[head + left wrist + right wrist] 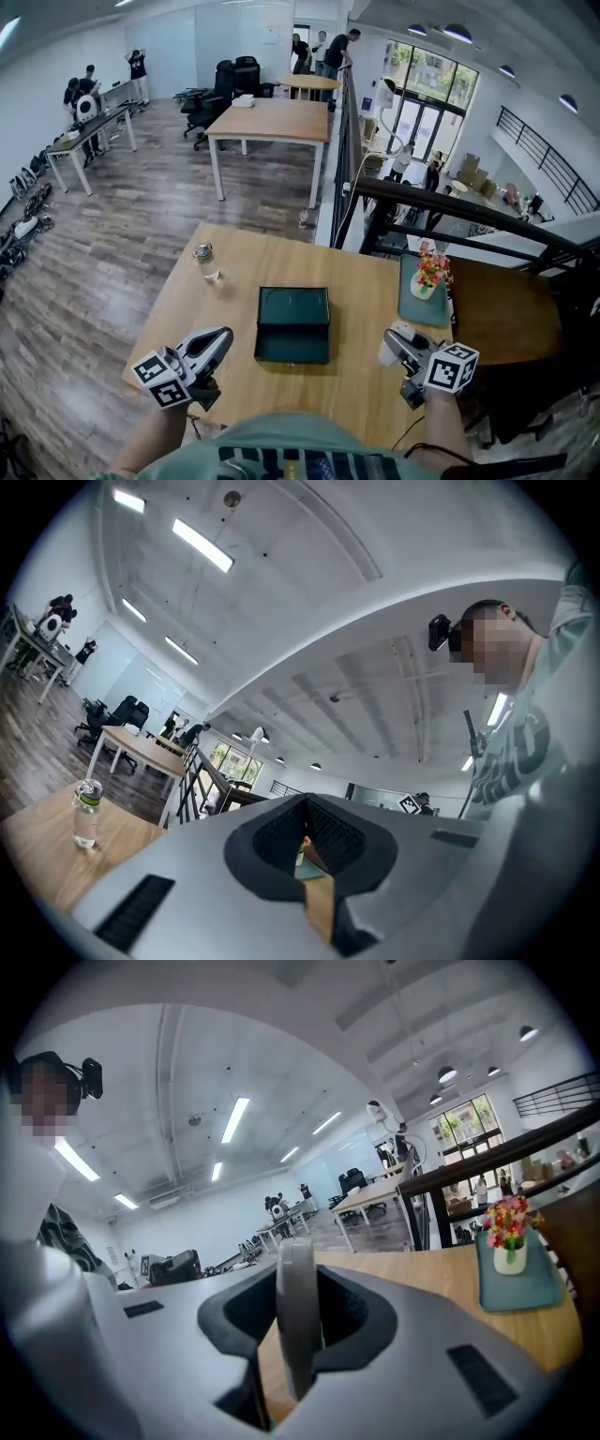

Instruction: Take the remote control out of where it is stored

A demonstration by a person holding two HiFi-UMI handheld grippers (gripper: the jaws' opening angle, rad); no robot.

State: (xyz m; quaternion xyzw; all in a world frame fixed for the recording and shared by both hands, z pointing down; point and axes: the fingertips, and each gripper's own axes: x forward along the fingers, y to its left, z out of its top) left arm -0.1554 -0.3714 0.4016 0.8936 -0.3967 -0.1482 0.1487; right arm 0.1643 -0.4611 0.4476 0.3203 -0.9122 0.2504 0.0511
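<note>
- The right gripper [300, 1290] has its fingers drawn narrow and clamped on the remote control [296, 1335]. The remote is a slim grey slab seen edge-on, and a black pad presses each flat face.
- The remote stands upright in that grip. Its top end sticks up past the pads and its lower end runs down between them.
- From the head view, the remote sits at the right fingertips, out of the dark green box [292, 323] and above the near right part of the wooden table [356, 272].
- The left gripper [305, 844] has its fingers almost together. Only a thin slit shows between the pads, and nothing is held in it.
- The box lies on the table between the two pairs of fingers and a little beyond their tips, apart from both. I cannot tell how its lid stands.
- A small clear bottle [206, 262] with a green band stands upright, beyond the left fingers and to their left.
- A teal tray [417, 309] lies just beyond the right fingers and slightly to their right. It carries a white vase of flowers [427, 277] towards its far end.
- Neither pair of fingers touches the table, the bottle or the tray.
</note>
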